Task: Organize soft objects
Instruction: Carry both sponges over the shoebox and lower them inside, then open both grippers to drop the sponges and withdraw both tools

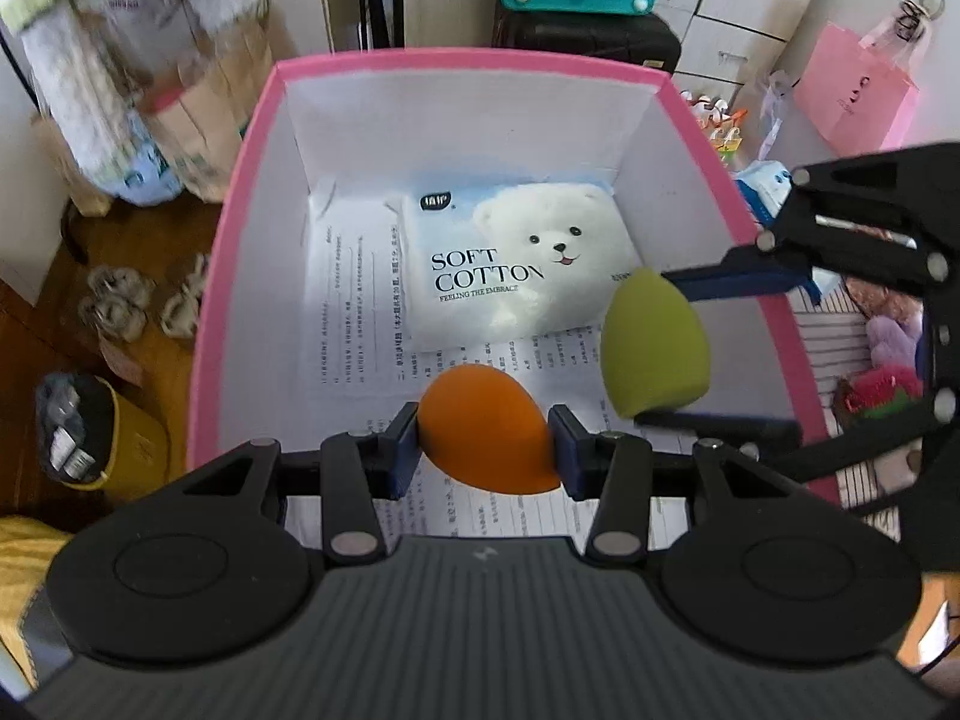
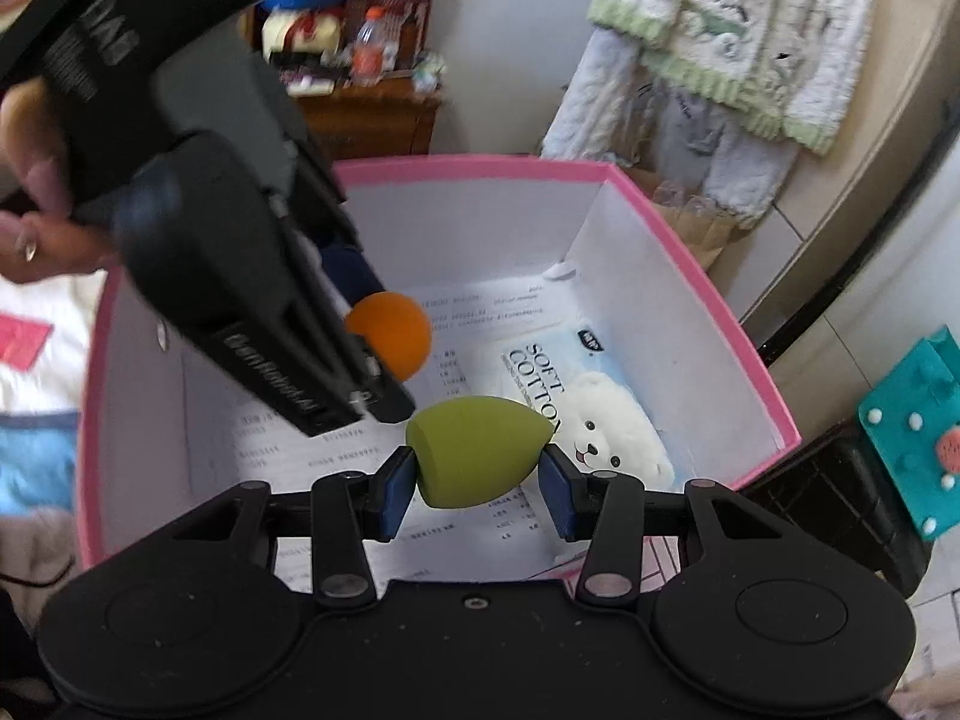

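Clamped between the blue pads of our left gripper sits the orange sponge, an egg-shaped makeup puff, held above the paper-lined floor of the pink box. Just beside it, our right gripper pinches the green sponge the same way, also over the box. Below both lies a tissue pack printed with a white bear, flat on the printed sheets.

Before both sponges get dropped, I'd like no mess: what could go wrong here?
1. The right gripper with the green sponge is close to the left gripper; they could bump.
2. The orange sponge might bounce off the tissue pack in the pink box.
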Motion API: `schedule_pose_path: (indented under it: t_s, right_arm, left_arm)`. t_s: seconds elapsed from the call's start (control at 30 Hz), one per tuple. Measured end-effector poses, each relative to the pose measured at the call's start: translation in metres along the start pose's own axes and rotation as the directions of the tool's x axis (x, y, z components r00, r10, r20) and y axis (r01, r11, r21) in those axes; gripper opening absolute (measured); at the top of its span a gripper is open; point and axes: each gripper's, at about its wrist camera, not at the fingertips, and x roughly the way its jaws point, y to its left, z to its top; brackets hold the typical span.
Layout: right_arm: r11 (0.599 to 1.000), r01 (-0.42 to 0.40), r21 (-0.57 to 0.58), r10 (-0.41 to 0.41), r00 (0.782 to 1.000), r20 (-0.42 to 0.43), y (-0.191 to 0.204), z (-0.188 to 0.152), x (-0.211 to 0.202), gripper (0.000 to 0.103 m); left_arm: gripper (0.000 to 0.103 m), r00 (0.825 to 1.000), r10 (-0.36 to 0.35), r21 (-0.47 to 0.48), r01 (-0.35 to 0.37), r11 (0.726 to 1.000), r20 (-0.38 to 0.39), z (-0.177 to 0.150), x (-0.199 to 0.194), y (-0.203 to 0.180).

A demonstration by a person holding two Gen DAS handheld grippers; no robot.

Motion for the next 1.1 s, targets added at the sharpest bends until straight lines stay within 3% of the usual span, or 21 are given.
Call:
schedule_pose_path:
  t_s: [0.23,0.57,0.7,0.83,1.1]
  right_arm:
    - [0.998,-0.024,-0.066,0.017,0.995,-0.097,0.000,0.010,0.024,0.050]
    - [0.999,-0.007,-0.054,-0.003,0.984,-0.178,-0.007,0.013,0.039,0.053]
    - [0.998,0.024,-0.052,-0.032,0.988,-0.151,-0.010,0.013,0.027,0.061]
    - [0.997,0.069,-0.021,-0.071,0.992,-0.102,-0.010,0.007,0.004,0.061]
    - [0.990,0.006,0.138,-0.009,1.000,0.015,-0.014,-0.006,-0.034,0.061]
  left_arm:
    - [0.044,0.997,-0.073,-0.119,0.068,0.991,-0.038,0.014,0.021,0.014]
    - [0.044,0.994,-0.075,-0.193,0.060,0.979,-0.075,0.027,0.038,0.025]
    - [0.044,0.993,-0.075,-0.191,0.057,0.980,-0.087,0.029,0.044,0.024]
    - [0.044,0.994,-0.059,-0.139,0.047,0.989,-0.089,0.029,0.046,0.017]
    - [0.047,0.995,-0.043,-0.123,0.032,0.992,-0.089,0.031,0.047,0.007]
